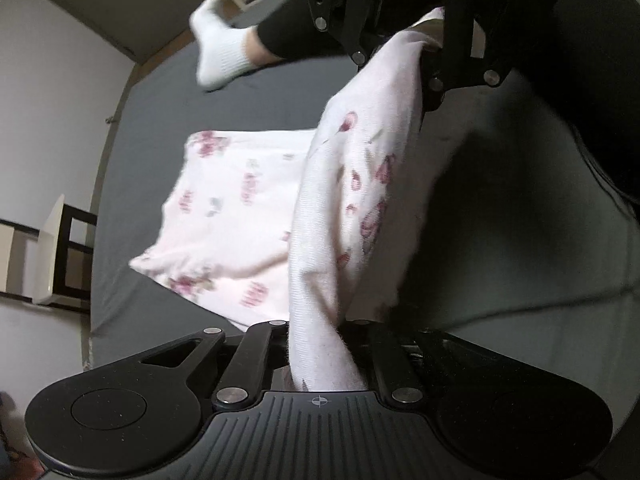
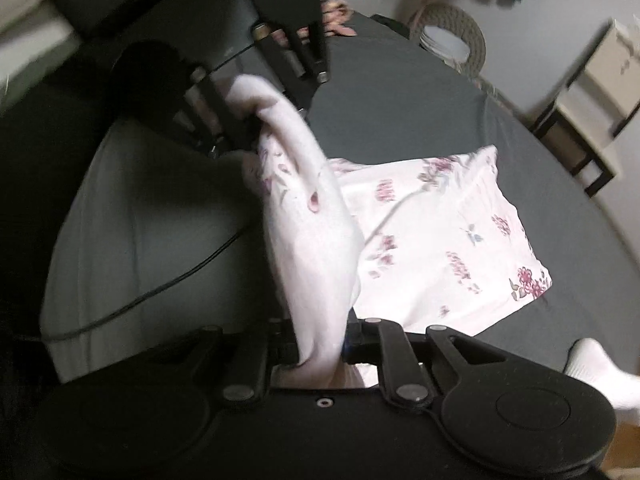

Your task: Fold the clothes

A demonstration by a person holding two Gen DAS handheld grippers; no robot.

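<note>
both tools, left tool (image 1: pixel 320 344) and right tool (image 2: pixel 320 344), clamped on one raised edge of the floral garment (image 1: pixel 224 216), rest flat on the grey bed (image 1: pixel 160 120); keep edge taut, carry across evenly, align corners.

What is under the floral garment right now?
The grey bed sheet lies under the flat part of the floral garment. The lifted edge, clamped by the left gripper and right gripper, hangs above it. Anything beneath the flat part is hidden.
</note>
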